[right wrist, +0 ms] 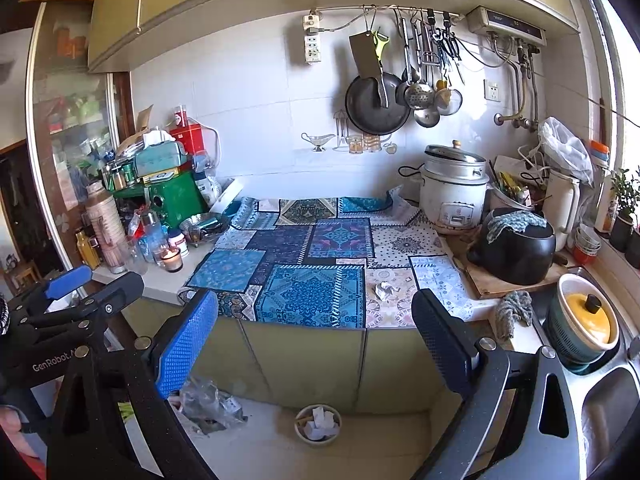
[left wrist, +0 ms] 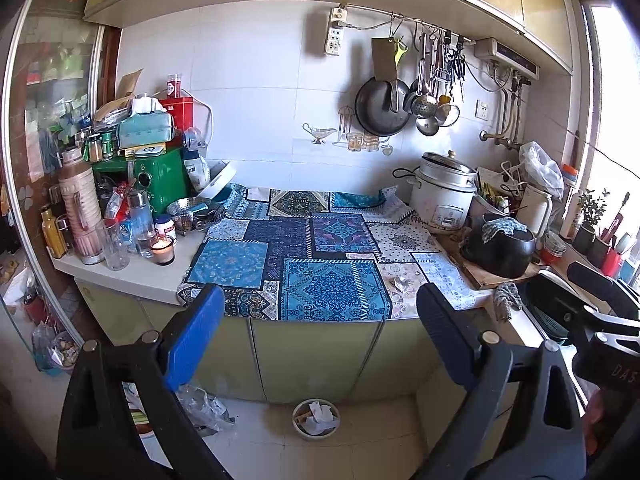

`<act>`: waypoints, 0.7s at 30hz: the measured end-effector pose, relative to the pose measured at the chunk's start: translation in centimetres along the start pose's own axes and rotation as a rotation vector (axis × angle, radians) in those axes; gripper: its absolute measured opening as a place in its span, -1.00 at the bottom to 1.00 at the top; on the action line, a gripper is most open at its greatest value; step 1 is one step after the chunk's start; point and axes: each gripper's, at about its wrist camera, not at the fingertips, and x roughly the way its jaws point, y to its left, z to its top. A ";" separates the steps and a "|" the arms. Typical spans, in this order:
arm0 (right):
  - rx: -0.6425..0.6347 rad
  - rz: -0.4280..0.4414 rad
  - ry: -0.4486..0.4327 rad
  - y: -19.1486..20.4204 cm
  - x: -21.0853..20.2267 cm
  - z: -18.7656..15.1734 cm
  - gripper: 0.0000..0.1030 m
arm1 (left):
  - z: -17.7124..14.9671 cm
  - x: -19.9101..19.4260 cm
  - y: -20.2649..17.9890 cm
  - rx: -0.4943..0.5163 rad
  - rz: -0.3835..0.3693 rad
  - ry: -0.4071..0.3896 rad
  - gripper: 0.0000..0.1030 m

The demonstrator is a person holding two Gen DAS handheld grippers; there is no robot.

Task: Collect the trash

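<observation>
A small crumpled scrap of paper (left wrist: 401, 281) lies on the patterned cloth (left wrist: 304, 256) near the counter's front right; it also shows in the right wrist view (right wrist: 385, 290). A small round waste bin (left wrist: 316, 418) with crumpled paper in it stands on the floor below the counter, also in the right wrist view (right wrist: 318, 424). My left gripper (left wrist: 316, 340) is open and empty, held in front of the counter. My right gripper (right wrist: 316, 340) is open and empty, beside it. The left gripper shows at the left of the right wrist view (right wrist: 70, 286).
A lit candle (left wrist: 162, 249), glasses and bottles crowd the counter's left end. A rice cooker (left wrist: 442, 192) and black pot (left wrist: 500, 246) stand at the right. A sink with a yellow-lidded pot (right wrist: 588, 316) lies far right. A plastic bag (right wrist: 208, 404) lies on the floor.
</observation>
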 end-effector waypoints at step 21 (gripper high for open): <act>0.027 -0.012 -0.005 0.2 -0.5 0.2 0.88 | 0.4 0.2 -0.4 0.015 -0.040 -0.003 0.88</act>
